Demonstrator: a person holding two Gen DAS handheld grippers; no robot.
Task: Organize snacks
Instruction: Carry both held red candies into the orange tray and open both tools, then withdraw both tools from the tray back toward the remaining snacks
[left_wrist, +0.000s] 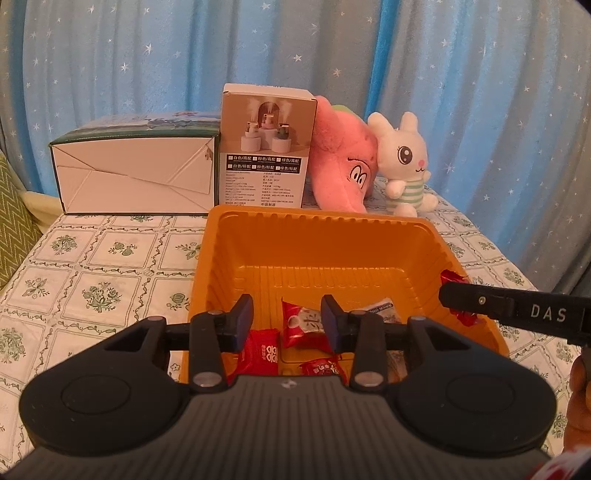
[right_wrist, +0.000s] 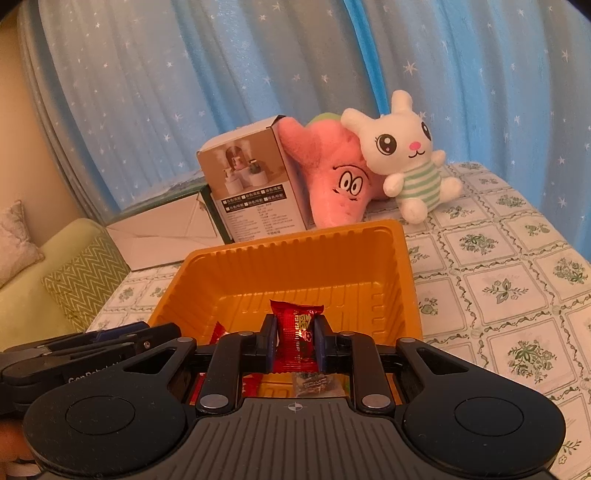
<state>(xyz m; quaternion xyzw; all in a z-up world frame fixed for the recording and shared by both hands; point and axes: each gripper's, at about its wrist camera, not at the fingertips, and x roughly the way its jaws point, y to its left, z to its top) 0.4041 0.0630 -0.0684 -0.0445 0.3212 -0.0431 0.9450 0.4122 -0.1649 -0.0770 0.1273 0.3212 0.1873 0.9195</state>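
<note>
An orange plastic tray (left_wrist: 317, 236) stands on the patterned tablecloth and holds several red and white snack packets (left_wrist: 301, 325). My left gripper (left_wrist: 288, 321) is open and empty above the tray's near side. My right gripper (right_wrist: 294, 341) is shut on a red snack packet (right_wrist: 297, 332) and holds it upright over the tray (right_wrist: 295, 254). In the left wrist view the right gripper's finger (left_wrist: 476, 301) reaches in from the right over the tray's right wall, with the red packet (left_wrist: 456, 295) in it. The left gripper's fingers (right_wrist: 110, 338) show at the left of the right wrist view.
Behind the tray stand a white and green carton (left_wrist: 136, 173), a humidifier box (left_wrist: 267, 147), a pink star plush (left_wrist: 343, 155) and a white rabbit plush (left_wrist: 402, 162). A blue star curtain hangs behind. A green sofa (right_wrist: 55, 266) sits left of the table.
</note>
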